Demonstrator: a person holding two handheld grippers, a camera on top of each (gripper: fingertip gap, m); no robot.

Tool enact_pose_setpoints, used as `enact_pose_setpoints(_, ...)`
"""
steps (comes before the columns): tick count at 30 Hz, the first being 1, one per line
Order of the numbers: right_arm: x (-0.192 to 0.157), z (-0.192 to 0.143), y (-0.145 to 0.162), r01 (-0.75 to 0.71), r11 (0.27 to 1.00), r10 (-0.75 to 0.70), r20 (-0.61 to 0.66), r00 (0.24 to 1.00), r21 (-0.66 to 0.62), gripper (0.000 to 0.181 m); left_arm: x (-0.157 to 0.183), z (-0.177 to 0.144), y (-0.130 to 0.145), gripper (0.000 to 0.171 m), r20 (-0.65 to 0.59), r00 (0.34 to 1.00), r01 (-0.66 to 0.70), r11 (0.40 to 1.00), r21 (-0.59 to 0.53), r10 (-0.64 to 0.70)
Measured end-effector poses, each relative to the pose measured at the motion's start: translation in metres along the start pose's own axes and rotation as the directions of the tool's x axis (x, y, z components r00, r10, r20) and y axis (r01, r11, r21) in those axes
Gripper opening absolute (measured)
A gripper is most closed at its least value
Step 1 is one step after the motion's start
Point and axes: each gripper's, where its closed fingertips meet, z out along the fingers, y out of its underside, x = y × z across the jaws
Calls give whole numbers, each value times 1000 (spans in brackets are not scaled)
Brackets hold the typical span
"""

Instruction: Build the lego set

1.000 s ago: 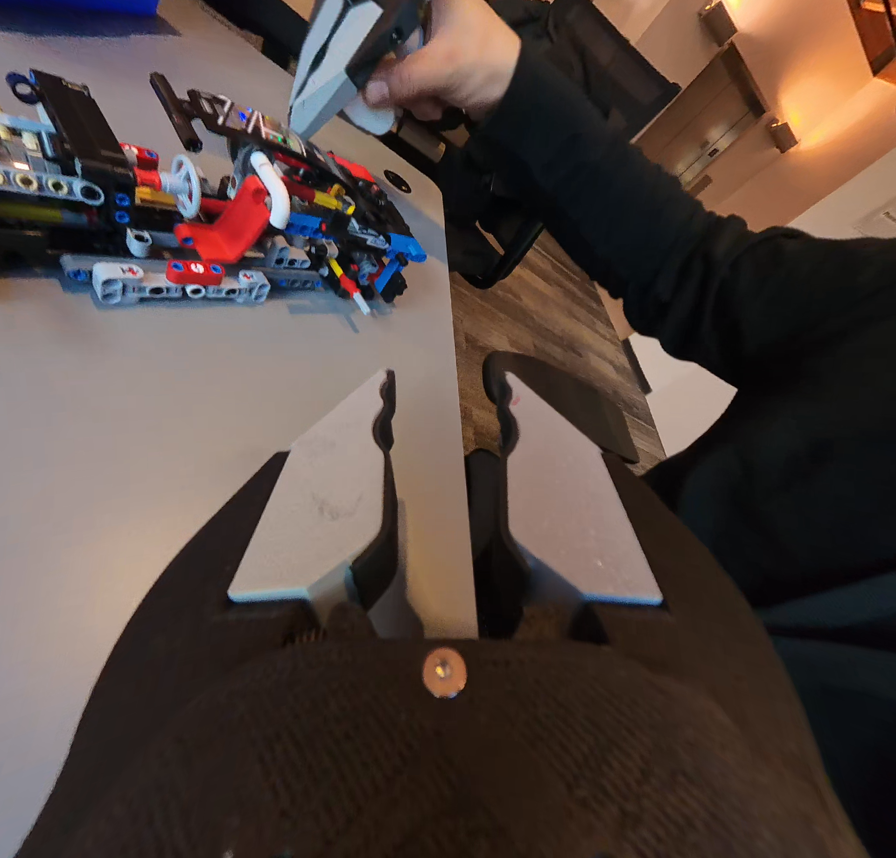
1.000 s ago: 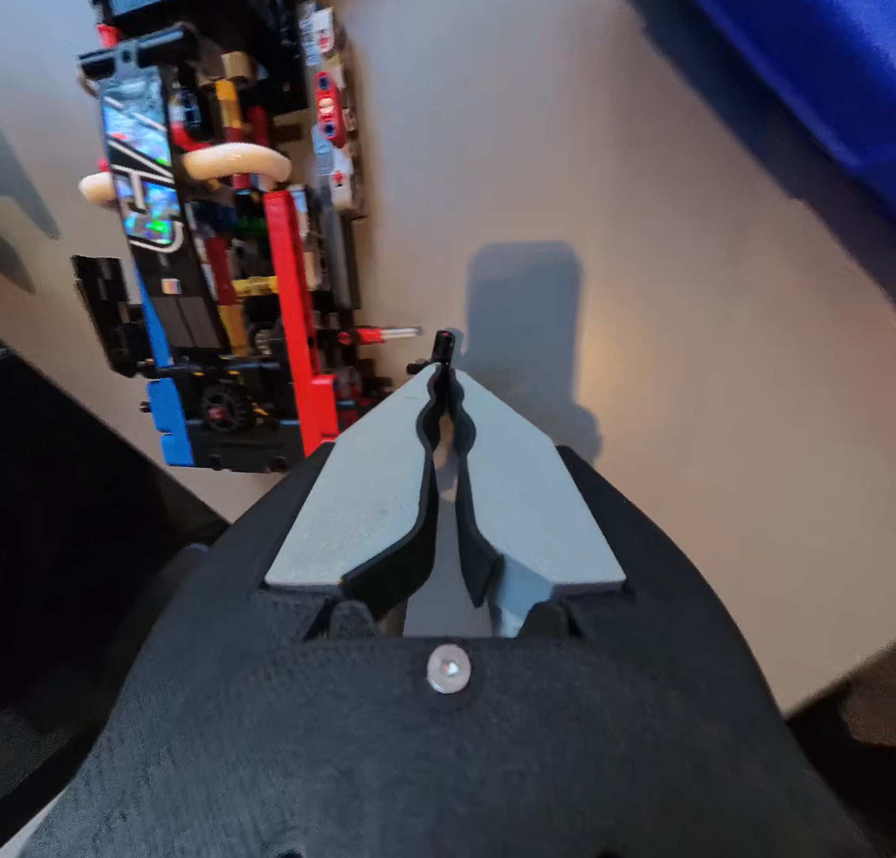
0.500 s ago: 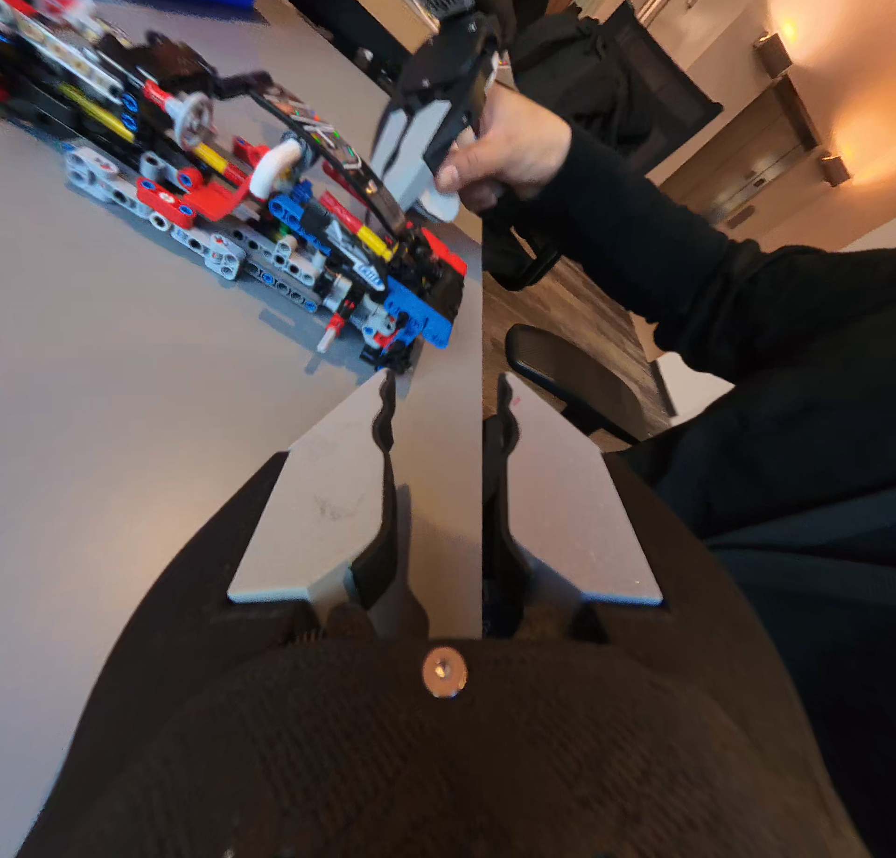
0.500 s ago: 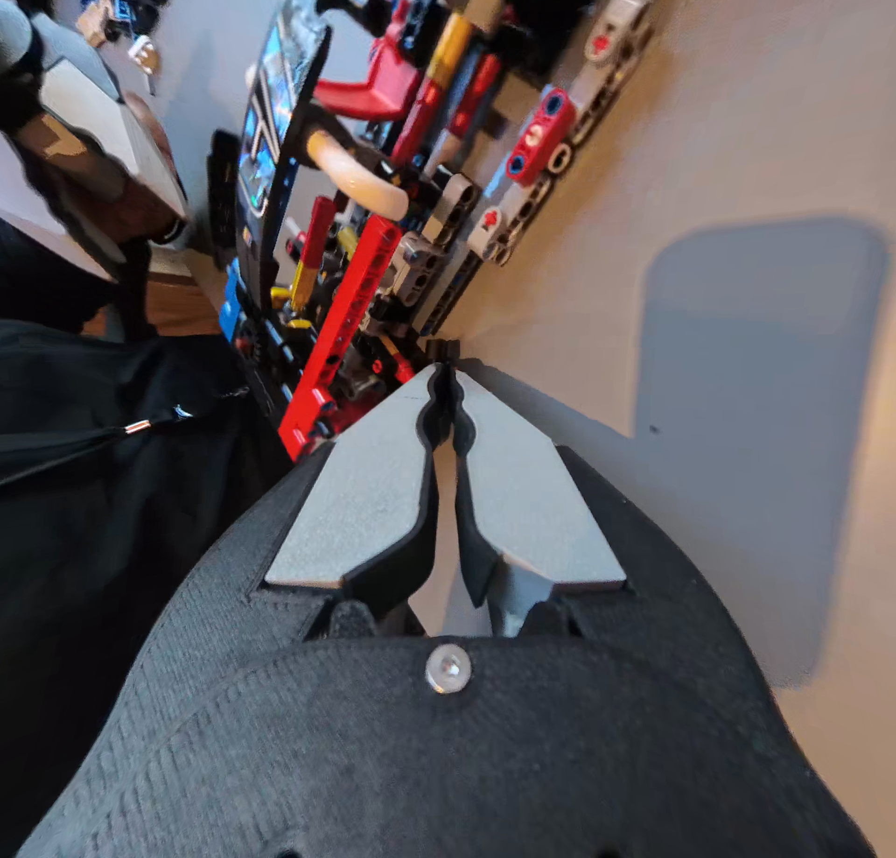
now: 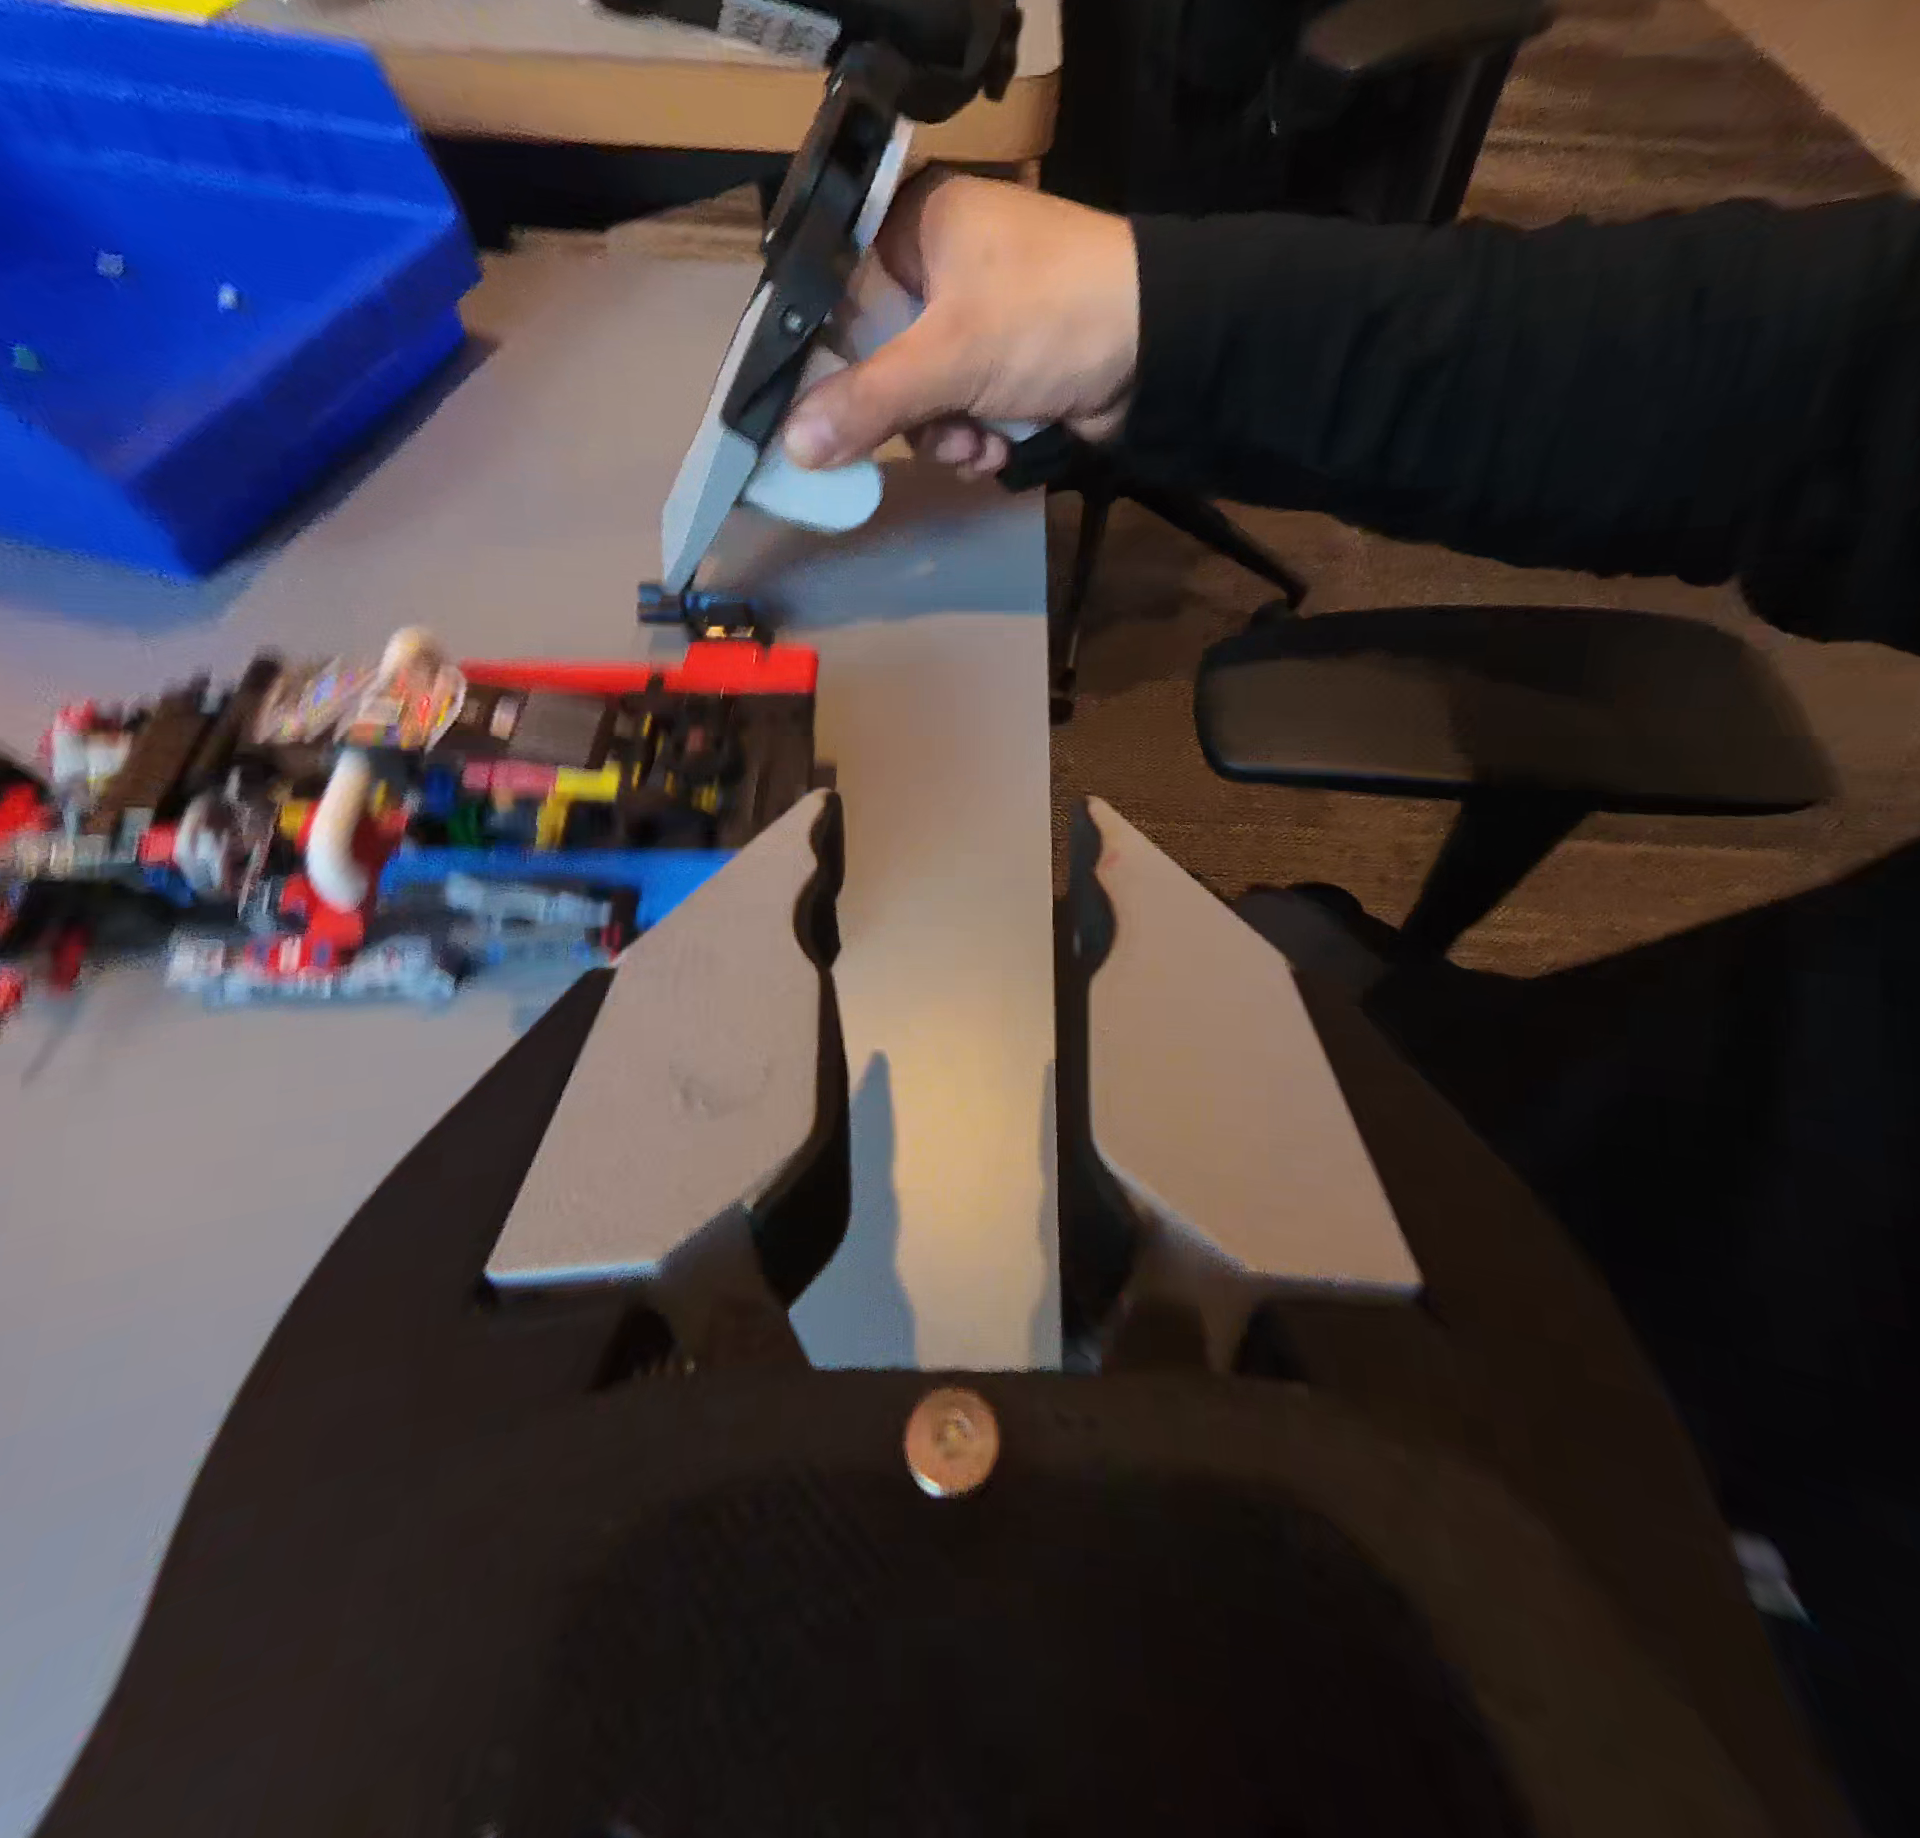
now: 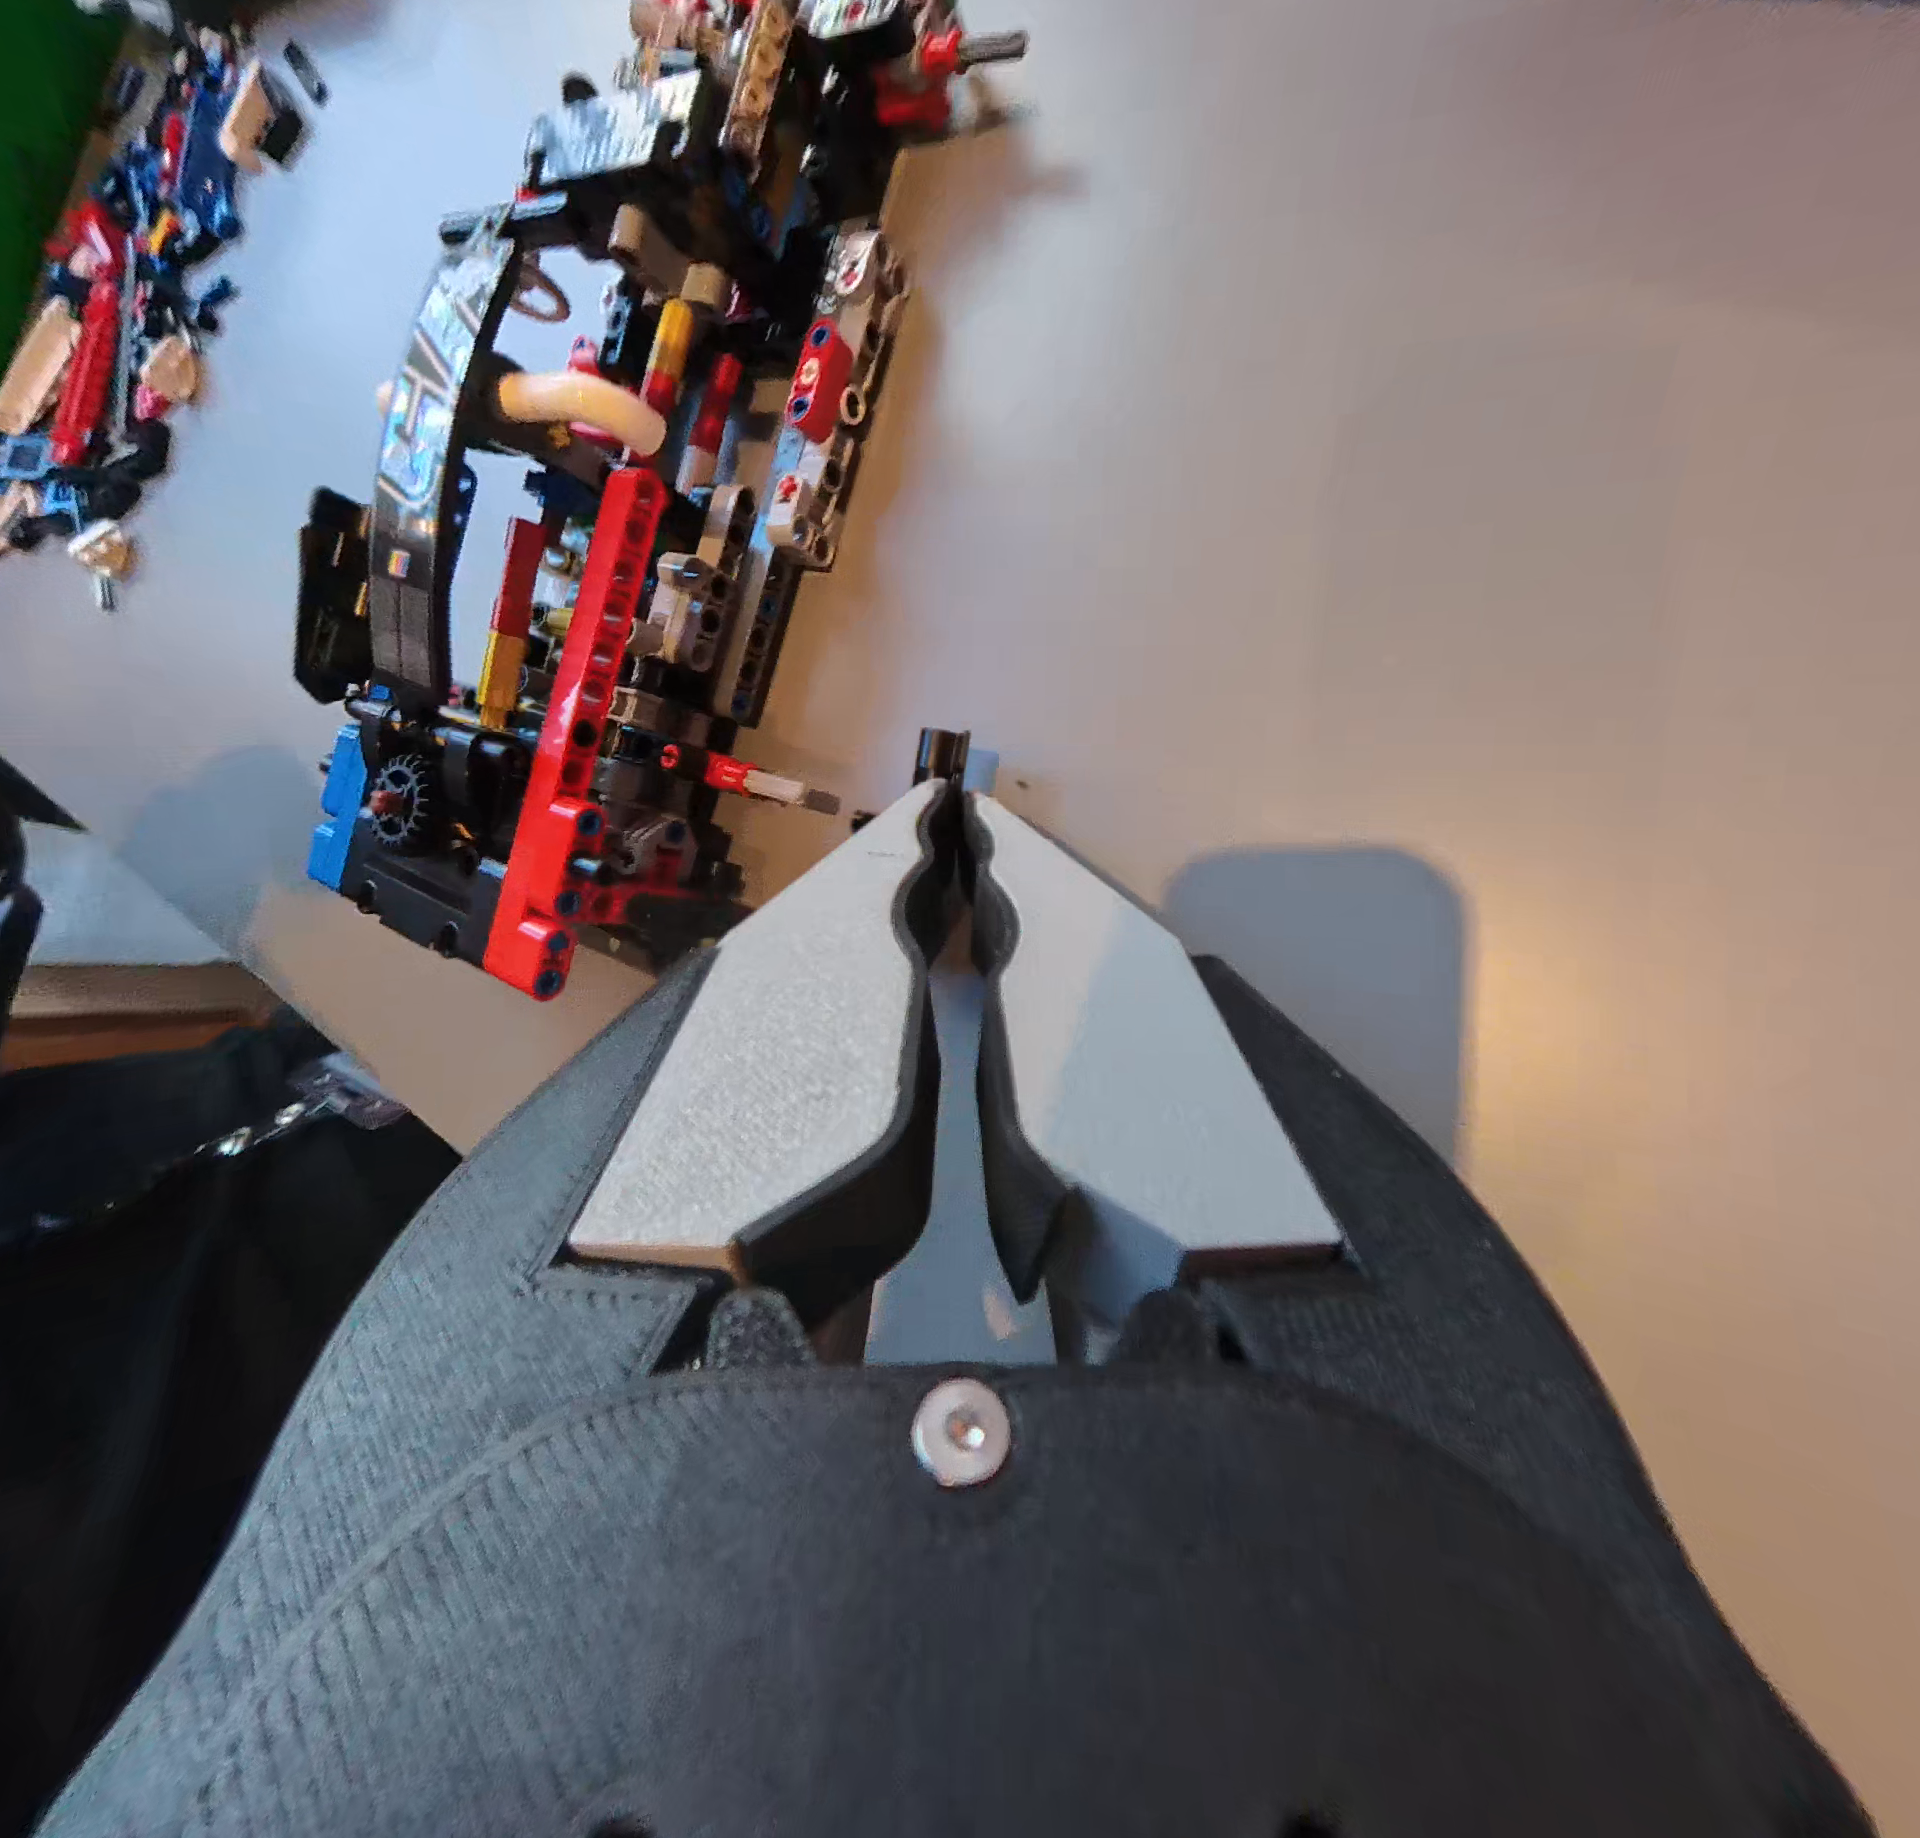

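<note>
A half-built lego car in red, black, blue and grey lies on the grey table. In the left wrist view it is blurred, left of my fingers. My right gripper is shut on a small black pin and holds it just right of the car's rear end. In the left wrist view the same gripper points down at the table with the pin at its tip. My left gripper is open and empty over the table's right edge.
A blue bin stands at the back left. A pile of loose lego parts lies beyond the car. A black office chair stands off the table's right edge, over a carpeted floor. A person's hand and black sleeve hold the right gripper. The grippers' ends are close to 20 cm from one another.
The right gripper has come off the car's top and gone down to the table beside the car's rear, still shut on the pin. The left gripper's view has swung towards the car's rear end.
</note>
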Motion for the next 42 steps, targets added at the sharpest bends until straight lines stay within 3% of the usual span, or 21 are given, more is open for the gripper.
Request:
enact_pose_setpoints(3, 6, -14, -4, -41, 997, 40, 16, 999, 67, 0, 3, 42, -24, 40, -39, 995, -94, 995, -32, 92)
enact_pose_setpoints(5, 5, -22, -5, -57, 993, 53, 42, 998, 100, 0, -2, 71, -26, 48, -48, 990, -134, 985, -108, 129)
enact_pose_setpoints(9, 5, -37, -5, -79, 984, 67, 81, 994, 158, 0, -11, 109, -18, 39, -60, 968, -253, 940, -231, 245)
enact_pose_setpoints(13, 7, -46, -6, -112, 972, 87, 129, 988, 204, 0, -16, 126, 5, 37, -112, 955, -298, 876, -380, 276)
enact_pose_setpoints(16, 2, -51, -6, -147, 964, 102, 202, 974, 221, 0, -25, 123, 22, 34, -101, 951, -305, 824, -478, 293)
enact_pose_setpoints(20, -14, -63, -14, -233, 939, 130, 366, 921, 253, 0, -28, 112, 28, 28, -90, 958, -282, 831, -479, 273)
enact_pose_setpoints(26, -56, -83, -41, -442, 869, 167, 710, 684, 222, 0, -37, 74, 47, 34, -7, 961, -249, 853, -459, 277)
enact_pose_setpoints(29, -74, -76, -49, -485, 857, 193, 764, 615, 174, 0, -43, 42, 68, 30, 30, 961, -229, 852, -471, 275)
enact_pose_setpoints(31, -85, -66, -53, -486, 859, 202, 764, 613, 162, 0, -47, 23, 86, 35, 49, 966, -197, 849, -491, 253)
enact_pose_setpoints(34, -101, -48, -57, -478, 862, 204, 749, 630, 167, 0, -52, 3, 81, 40, 125, 950, -202, 869, -452, 286)
enact_pose_setpoints(36, -114, -35, -58, -473, 865, 205, 743, 637, 167, 0, -51, -1, 52, 40, 184, 913, -277, 885, -374, 364)
enact_pose_setpoints(38, -129, -21, -56, -465, 872, 210, 740, 639, 154, 0, -55, -3, 15, 39, 295, 815, -408, 855, -319, 499)
enact_pose_setpoints(40, -143, -9, -53, -465, 877, 225, 750, 622, 122, 0, -65, -1, -6, 34, 387, 678, -516, 780, -355, 625)
enact_pose_setpoints(42, -150, 0, -51, -480, 873, 254, 760, 599, 87, 0, -79, 2, -11, 34, 432, 505, -582, 665, -468, 747)
